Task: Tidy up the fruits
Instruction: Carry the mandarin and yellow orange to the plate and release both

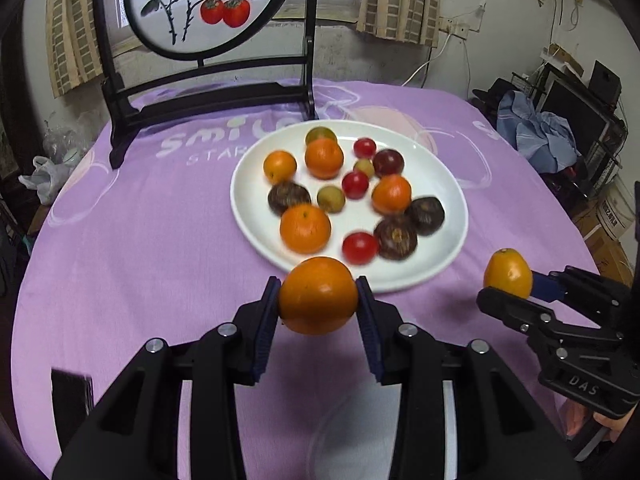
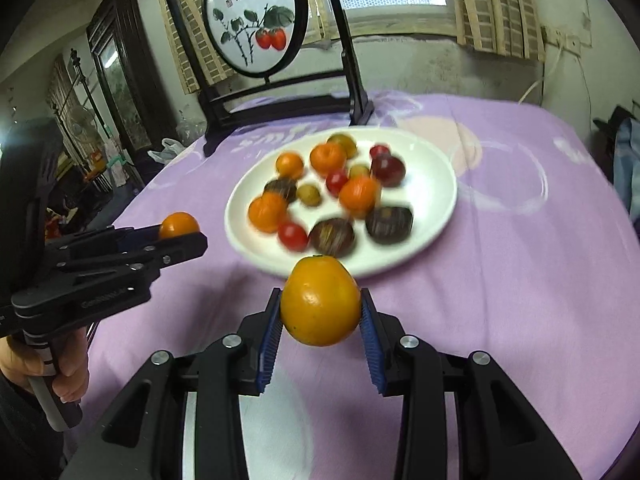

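Observation:
A white plate [image 1: 256, 216] on the purple tablecloth holds several fruits: oranges, red cherry tomatoes, dark brown fruits and small green ones. It also shows in the right wrist view [image 2: 436, 184]. My left gripper [image 1: 318, 294] is shut on an orange [image 1: 318, 296], held above the cloth just before the plate's near rim. My right gripper [image 2: 320, 308] is shut on a yellow-orange fruit [image 2: 320, 306], also just before the plate. The right gripper appears in the left wrist view [image 1: 510, 286], and the left gripper in the right wrist view [image 2: 180, 232].
A black wooden stand with a round painted screen [image 1: 208, 4] stands behind the plate at the table's far edge. A clear plastic piece [image 1: 352, 432] lies on the cloth under my left gripper. Room clutter lies beyond the table's right edge [image 1: 560, 128].

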A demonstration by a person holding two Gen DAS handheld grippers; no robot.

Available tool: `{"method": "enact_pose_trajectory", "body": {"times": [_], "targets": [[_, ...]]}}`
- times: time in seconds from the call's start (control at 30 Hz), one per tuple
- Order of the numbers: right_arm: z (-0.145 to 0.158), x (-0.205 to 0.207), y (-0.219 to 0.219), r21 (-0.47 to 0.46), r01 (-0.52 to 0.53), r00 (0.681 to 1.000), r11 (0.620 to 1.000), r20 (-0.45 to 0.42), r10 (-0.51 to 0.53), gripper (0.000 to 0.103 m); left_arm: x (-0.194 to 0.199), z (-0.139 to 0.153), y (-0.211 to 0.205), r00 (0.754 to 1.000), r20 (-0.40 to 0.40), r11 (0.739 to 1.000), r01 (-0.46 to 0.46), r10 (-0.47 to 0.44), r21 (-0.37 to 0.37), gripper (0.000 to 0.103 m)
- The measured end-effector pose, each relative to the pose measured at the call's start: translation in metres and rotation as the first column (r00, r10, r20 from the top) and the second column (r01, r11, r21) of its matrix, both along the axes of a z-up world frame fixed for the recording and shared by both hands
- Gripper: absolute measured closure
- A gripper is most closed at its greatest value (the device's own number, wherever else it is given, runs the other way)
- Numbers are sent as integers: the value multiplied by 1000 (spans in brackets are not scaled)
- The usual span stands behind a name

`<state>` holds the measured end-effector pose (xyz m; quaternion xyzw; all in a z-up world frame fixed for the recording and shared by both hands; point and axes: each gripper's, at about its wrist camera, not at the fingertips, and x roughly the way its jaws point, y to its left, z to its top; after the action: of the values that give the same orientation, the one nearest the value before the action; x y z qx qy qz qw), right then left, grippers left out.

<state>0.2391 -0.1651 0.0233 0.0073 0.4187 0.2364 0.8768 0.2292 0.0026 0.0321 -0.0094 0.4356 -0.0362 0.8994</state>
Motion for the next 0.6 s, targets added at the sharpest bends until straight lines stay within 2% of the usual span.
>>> {"method": "enact_pose_trajectory", "body": {"times": [0.2,0.4,0.5,0.53,0.57,0.6], "targets": [[6,49,13,-16,-5,1000,1000,25,6,65,57,-3,-1,999,-13,999,-36,37,17,66],[-6,85,30,11,-28,1000,1000,-5,28,65,96,-22,5,995,-49,996,-83,83,15,66],[-16,95,41,-11,-31,999,999,-18,31,65,107,-29,9,993,-53,995,-103,103,12,66],[-18,97,42,-14,-24,999,1000,-22,23,61,109,-30,10,993,-50,994,-108,109,18,65],[-19,99,42,-11,-11,1000,1000,-25,11,51,110,-30,10,992,-49,993,-112,113,22,59],[-18,99,40,-2,-1,1000,1000,-19,1,49,111,-31,10,992,-49,993,-113,115,24,55]]}}
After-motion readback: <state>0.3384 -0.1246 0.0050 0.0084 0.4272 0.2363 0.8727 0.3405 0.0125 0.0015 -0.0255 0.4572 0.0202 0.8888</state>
